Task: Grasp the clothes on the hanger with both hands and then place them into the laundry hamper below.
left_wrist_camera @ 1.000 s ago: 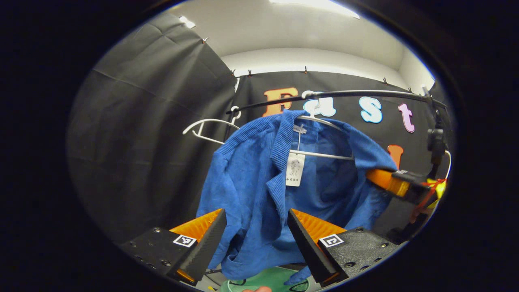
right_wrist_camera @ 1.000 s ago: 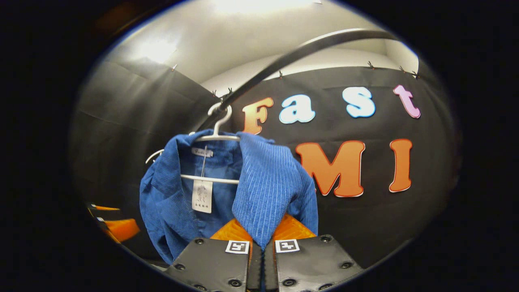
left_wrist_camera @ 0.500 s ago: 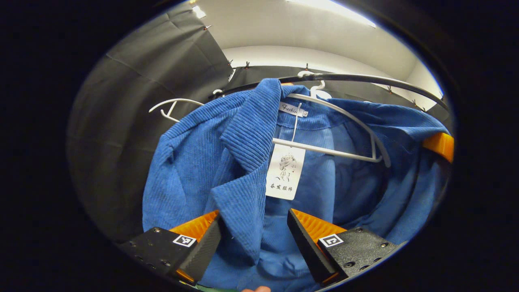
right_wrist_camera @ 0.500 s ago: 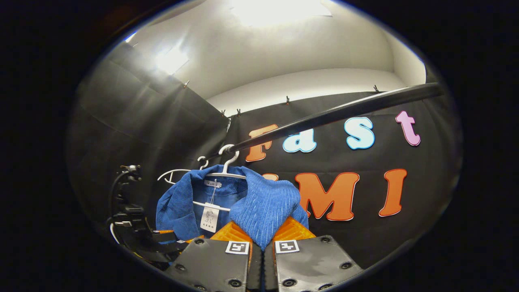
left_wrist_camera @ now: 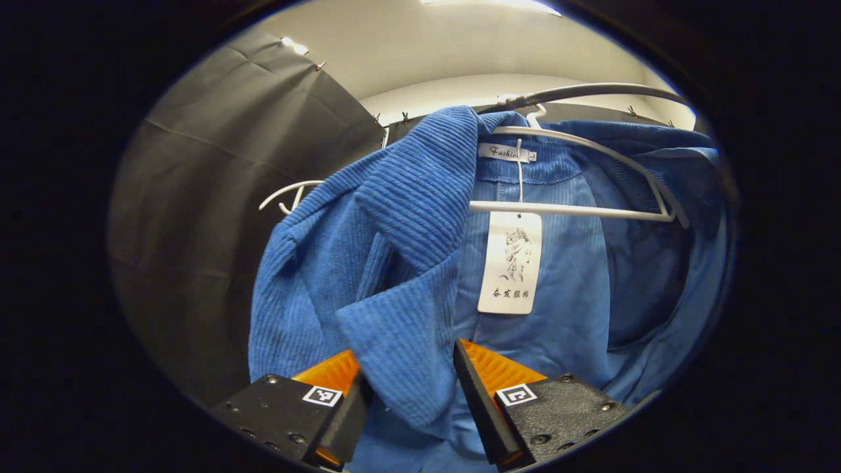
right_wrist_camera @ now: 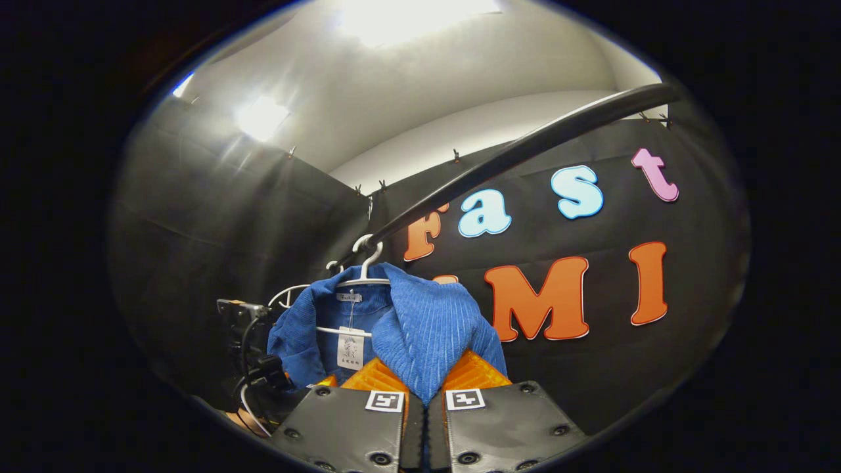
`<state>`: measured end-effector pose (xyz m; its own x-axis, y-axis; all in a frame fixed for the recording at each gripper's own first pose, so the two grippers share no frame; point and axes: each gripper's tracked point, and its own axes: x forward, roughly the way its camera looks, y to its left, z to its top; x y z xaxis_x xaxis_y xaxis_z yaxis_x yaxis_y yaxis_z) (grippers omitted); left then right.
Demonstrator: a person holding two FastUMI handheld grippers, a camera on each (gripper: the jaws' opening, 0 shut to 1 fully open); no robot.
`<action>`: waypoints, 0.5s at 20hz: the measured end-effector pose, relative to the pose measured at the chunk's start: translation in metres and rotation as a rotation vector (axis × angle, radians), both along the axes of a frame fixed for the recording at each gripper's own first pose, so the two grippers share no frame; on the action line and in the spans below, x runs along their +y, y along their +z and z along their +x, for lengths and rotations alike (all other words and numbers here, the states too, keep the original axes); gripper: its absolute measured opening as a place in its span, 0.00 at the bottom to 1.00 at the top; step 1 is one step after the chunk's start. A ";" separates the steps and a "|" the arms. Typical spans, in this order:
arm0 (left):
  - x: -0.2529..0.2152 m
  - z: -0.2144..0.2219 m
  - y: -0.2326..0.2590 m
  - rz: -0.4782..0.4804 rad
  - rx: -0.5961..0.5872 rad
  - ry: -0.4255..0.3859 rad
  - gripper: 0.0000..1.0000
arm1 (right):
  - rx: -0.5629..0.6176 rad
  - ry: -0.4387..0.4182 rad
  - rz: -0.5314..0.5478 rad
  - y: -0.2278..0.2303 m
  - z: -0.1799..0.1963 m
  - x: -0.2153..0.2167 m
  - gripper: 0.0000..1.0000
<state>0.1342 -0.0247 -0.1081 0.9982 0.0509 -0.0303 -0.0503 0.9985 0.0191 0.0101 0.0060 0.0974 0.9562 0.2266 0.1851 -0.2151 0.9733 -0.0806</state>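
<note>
A blue corduroy jacket (left_wrist_camera: 394, 230) hangs on a white hanger (left_wrist_camera: 571, 209) from the black rail (left_wrist_camera: 591, 92), a paper tag (left_wrist_camera: 512, 263) dangling inside the collar. My left gripper (left_wrist_camera: 409, 381) is open, its fingers standing on either side of the jacket's front lapel edge. In the right gripper view the same jacket (right_wrist_camera: 427, 328) hangs from its hanger (right_wrist_camera: 364, 253), and my right gripper (right_wrist_camera: 424, 387) is shut on the other front panel. The left gripper (right_wrist_camera: 256, 368) shows there low beside the jacket. The hamper is hidden.
A second white hanger (left_wrist_camera: 289, 194), bare, hangs on the rail left of the jacket, also visible as the bare hanger (right_wrist_camera: 286, 295) in the right gripper view. The rail (right_wrist_camera: 512, 154) runs overhead across the booth's black cloth wall.
My left gripper has pushed in closer to the jacket, so the lapel now lies deeper between its fingers, which stand slightly nearer together. The right gripper stays shut on the cloth.
</note>
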 end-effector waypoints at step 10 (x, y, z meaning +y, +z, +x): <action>0.066 -0.015 0.015 0.195 0.029 0.109 0.08 | 0.009 0.022 0.016 -0.012 0.002 -0.002 0.10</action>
<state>0.1194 0.0416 -0.0927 0.9853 0.1666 -0.0376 -0.1549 0.9644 0.2144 0.0118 0.0038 0.0858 0.9528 0.2447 0.1799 -0.2371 0.9694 -0.0630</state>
